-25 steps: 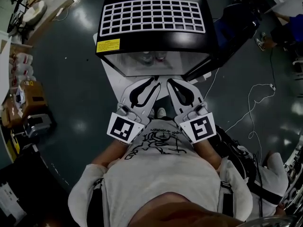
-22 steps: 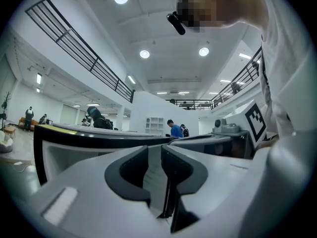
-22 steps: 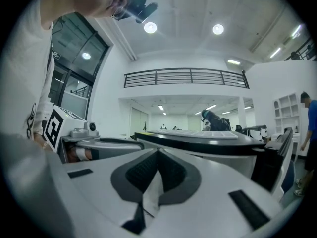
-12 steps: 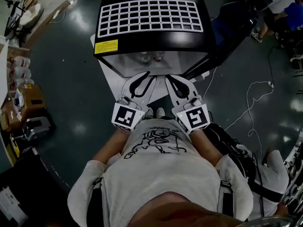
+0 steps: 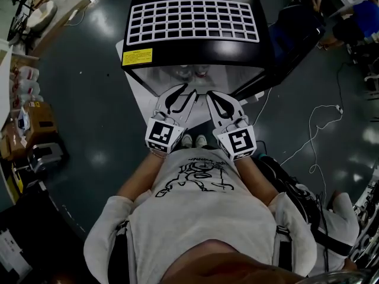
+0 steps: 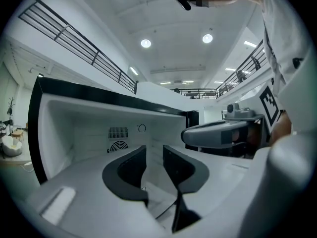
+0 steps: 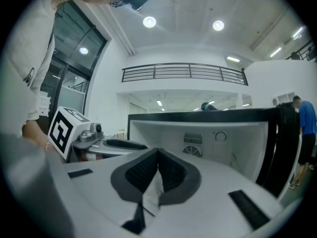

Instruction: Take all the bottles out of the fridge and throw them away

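Fingers [image 6: 130, 170] of left gripper [image 6: 154, 157]: narrowly parted, just been opening, nothing between. Right gripper [image 7: 157, 155]: pinched together, empty. Fridge [image 5: 195, 46]: open ahead. Bottles [image 5: 190, 71]: low inside, visible only from the head view; gripper views show bare back wall [image 7: 208, 138]. Advice: spread wider and dip lower before reaching.

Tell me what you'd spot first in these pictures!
The black fridge, door open, with a white grid on top, fills the upper middle of the head view. Just below it, the white left tongs and right tongs point inside. The left have just been opening, with nothing between them, and the right are shut.
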The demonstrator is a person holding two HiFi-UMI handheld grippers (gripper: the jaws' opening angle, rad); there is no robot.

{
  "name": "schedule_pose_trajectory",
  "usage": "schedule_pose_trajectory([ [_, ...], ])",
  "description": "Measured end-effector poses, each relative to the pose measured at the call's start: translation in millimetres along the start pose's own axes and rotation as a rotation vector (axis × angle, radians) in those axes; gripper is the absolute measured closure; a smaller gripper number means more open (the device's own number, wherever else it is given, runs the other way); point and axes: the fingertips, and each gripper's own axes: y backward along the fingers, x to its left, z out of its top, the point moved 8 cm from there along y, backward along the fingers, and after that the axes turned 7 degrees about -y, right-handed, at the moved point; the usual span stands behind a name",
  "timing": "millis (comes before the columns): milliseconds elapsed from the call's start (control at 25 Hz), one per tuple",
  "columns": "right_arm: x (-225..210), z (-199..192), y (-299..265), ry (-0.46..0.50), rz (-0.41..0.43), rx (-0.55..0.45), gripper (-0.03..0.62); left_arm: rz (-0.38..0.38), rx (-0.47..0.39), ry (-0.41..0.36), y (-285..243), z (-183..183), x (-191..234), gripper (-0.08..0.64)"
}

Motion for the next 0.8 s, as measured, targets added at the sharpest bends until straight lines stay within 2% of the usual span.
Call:
schedule_pose_trajectory([
  [800,-9,-25,-36,0.005,0.011,0.019,0.583,0.056,0.052,0.031,-31,-40,32,0.419],
])
